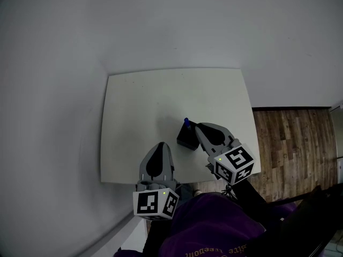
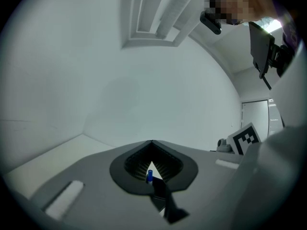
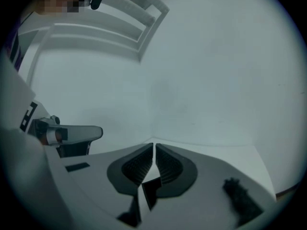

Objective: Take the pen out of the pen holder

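A blue-capped pen (image 1: 186,121) stands upright in a small black box-shaped pen holder (image 1: 187,138) toward the near right corner of the white bench (image 1: 139,106). The right gripper (image 1: 197,126) is the nearer one. Its jaws are drawn almost together, with only a thin slit between them and nothing in it, and their tips sit just right of the pen's cap. The left gripper (image 1: 162,144) hangs left of the holder, jaws pressed together at the tips and empty. The pen's long axis is vertical, so the right jaws would likely need to spread before closing on the cap.
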